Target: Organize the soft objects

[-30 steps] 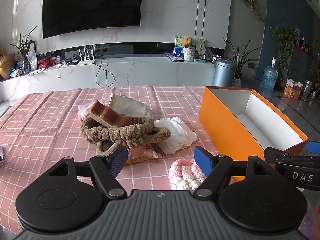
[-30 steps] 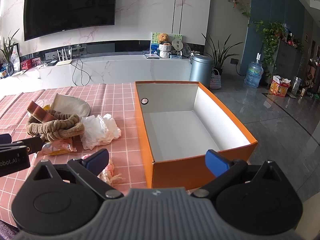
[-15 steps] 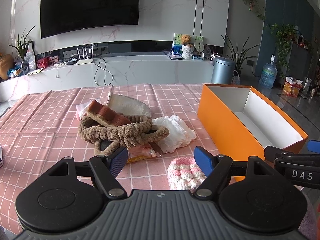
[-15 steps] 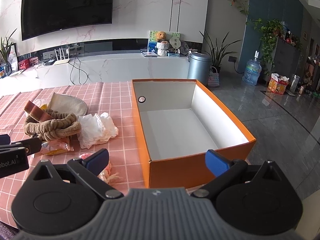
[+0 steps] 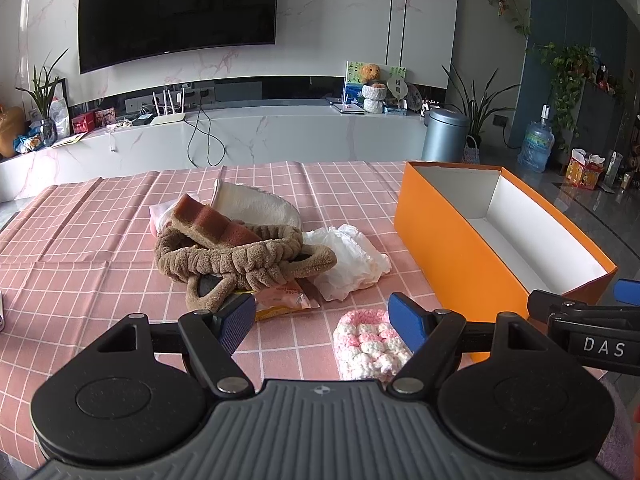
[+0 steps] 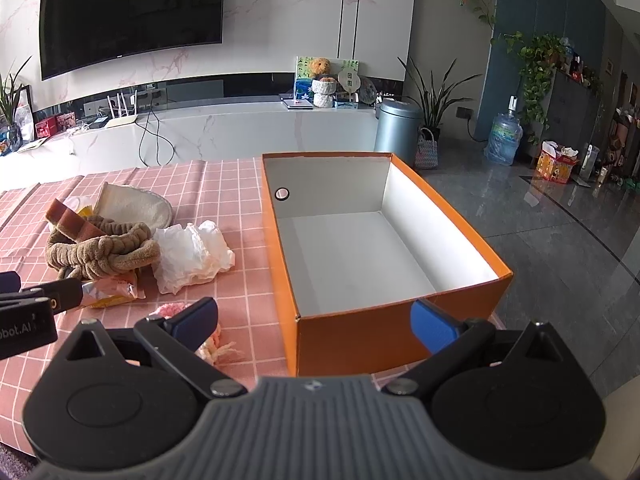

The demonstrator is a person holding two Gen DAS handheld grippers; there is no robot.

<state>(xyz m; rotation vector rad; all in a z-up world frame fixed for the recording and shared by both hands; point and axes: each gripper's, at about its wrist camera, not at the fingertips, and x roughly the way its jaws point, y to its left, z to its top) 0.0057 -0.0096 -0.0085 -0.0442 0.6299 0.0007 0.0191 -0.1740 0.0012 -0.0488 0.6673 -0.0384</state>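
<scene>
- Pink checked tablecloth (image 5: 100, 240) covers a living-room table, with a wall-mounted black television (image 5: 176, 8) behind it.
- Left gripper (image 5: 322, 318) hovers low over the near edge, its blue fingers spread wide and empty; the pink-and-white crocheted piece (image 5: 366, 344) lies on the cloth just below them, partly hidden by the right-hand finger.
- Right gripper (image 6: 314, 320) is likewise open and holding nothing, facing the open orange cardboard box with a white interior (image 6: 460, 300), which is empty.
- Soft items sit heaped at mid-table — a fuzzy brown braided headband (image 5: 240, 258) with a brown-and-red sponge (image 5: 208, 222) on top, a cream cloth pad (image 5: 256, 206) behind, a crumpled white plastic bag (image 5: 352, 260) beside it and a pink snack packet (image 5: 280, 300) pinned under the headband.
- Judged from here, sorting has barely begun.
- Risks: a pull on the headband could drag the sponge and packet along — the pile is interlocked; a shallow pinch on the crochet could snag only loose yarn; the light box may slide if nudged.
</scene>
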